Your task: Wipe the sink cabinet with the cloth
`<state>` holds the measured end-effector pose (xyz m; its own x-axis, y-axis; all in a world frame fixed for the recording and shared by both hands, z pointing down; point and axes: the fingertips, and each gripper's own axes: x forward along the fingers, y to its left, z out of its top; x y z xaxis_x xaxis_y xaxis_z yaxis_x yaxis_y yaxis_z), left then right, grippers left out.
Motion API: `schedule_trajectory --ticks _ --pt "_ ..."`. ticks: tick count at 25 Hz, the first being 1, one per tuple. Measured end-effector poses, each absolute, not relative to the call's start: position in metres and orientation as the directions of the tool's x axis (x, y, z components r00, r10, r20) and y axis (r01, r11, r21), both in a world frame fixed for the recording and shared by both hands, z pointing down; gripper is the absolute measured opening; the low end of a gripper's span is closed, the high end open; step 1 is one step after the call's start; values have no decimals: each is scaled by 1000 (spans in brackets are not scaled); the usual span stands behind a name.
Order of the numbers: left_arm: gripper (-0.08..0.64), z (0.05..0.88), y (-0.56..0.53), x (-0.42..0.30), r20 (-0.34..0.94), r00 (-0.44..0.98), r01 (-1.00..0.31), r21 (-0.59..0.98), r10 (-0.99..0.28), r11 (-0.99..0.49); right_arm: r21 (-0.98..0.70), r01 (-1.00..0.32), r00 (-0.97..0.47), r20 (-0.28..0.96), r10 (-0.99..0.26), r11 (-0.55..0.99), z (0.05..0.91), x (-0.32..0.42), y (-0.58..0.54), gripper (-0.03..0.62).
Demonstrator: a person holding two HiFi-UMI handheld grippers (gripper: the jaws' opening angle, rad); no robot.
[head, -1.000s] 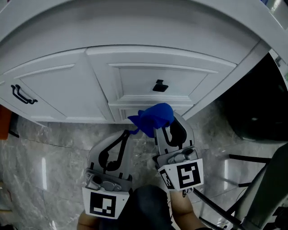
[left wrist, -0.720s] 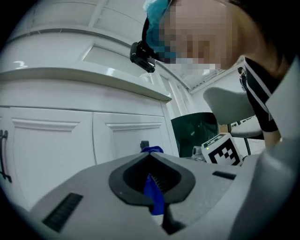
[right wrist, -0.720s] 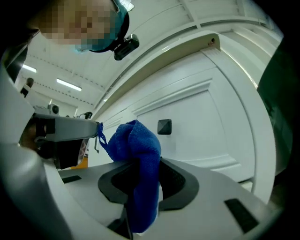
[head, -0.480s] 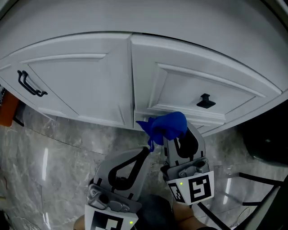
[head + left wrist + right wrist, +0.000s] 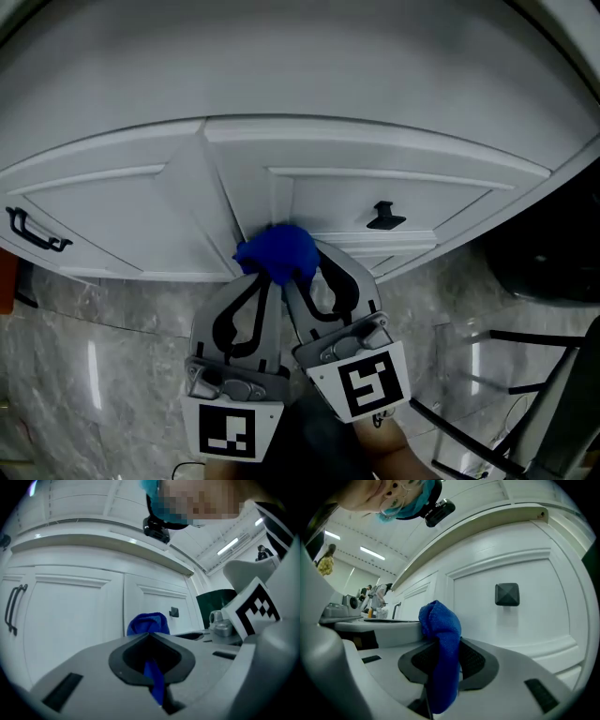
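Shifted leftward to the door seam: cloth [image 5: 277,251], clenched by left tool [image 5: 260,278] and right tool [image 5: 307,264]; wiping sink cabinet [image 5: 131,202] underway, next stroke likely needs steady pressure.

R gripper [image 5: 440,654] clamps blue cloth [image 5: 439,620] nr cabinet knob [image 5: 506,594].

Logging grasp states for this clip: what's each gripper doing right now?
Left gripper: shut on the blue cloth.
Right gripper: shut on the same blue cloth.
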<state>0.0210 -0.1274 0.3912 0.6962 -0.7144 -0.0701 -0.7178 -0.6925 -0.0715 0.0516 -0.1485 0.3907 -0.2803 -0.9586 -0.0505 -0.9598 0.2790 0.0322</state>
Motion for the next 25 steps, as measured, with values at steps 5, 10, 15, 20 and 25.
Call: schedule_trajectory --ticks 5,10,15,20,25 --pt "3 407 -135 20 -10 699 -715 -15 -715 -699 10 -972 -234 -66 -970 234 392 52 -149 118" --pt "3 431 -131 21 75 733 -676 -21 -676 -736 65 -972 -233 -106 -967 227 395 51 -149 117" --pt "3 447 -121 13 100 737 -668 -45 -669 -743 74 -963 -265 -81 -961 260 396 40 -144 117" --pt "3 453 -125 -2 83 718 -694 5 -691 -720 103 -959 -275 -88 -957 266 386 25 -151 117" --pt "3 452 -130 -12 82 700 -713 33 -709 -700 151 -969 -208 -55 -977 198 383 22 -158 117"
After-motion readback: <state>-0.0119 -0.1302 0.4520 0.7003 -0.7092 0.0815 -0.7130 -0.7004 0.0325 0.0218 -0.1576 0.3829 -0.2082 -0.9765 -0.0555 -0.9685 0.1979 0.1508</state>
